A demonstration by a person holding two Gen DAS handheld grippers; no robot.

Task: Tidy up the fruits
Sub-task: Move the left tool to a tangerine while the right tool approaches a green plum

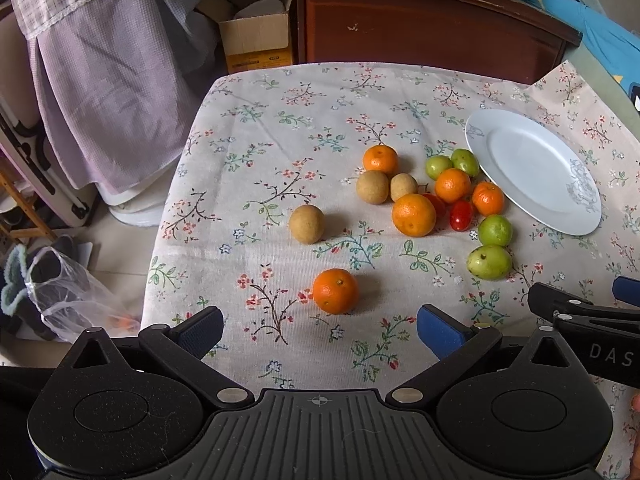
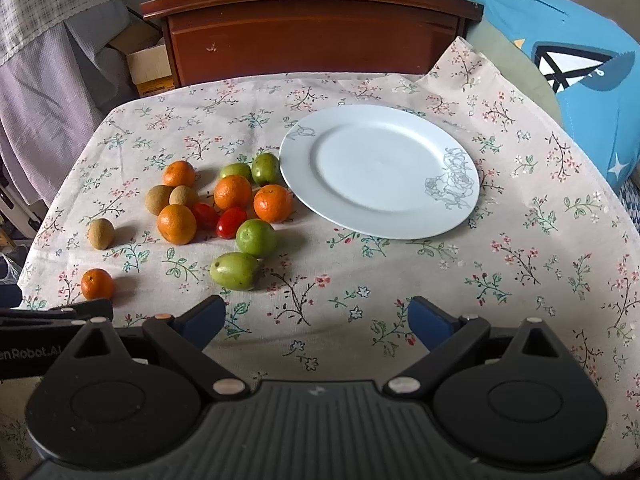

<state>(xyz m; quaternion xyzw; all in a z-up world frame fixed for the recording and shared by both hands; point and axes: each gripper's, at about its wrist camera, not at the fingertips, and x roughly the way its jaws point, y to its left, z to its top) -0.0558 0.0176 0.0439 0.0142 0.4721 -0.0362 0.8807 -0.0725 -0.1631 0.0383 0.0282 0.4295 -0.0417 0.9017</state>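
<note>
Several fruits lie on a floral tablecloth: small oranges, green fruits, brown longans and red tomatoes. A lone orange (image 1: 335, 291) lies just ahead of my left gripper (image 1: 320, 330), which is open and empty. A lone longan (image 1: 307, 224) lies beyond it. A white plate (image 2: 380, 200) stands empty to the right of the cluster; it also shows in the left wrist view (image 1: 536, 176). My right gripper (image 2: 318, 320) is open and empty, near the table's front, with a green fruit (image 2: 235, 271) ahead to its left.
A brown wooden cabinet (image 2: 312, 32) stands behind the table. A cardboard box (image 1: 256, 40) and purple cloth (image 1: 112, 92) are at the back left. A plastic bag (image 1: 68, 296) lies on the floor at left. A blue cushion (image 2: 580, 60) is at right.
</note>
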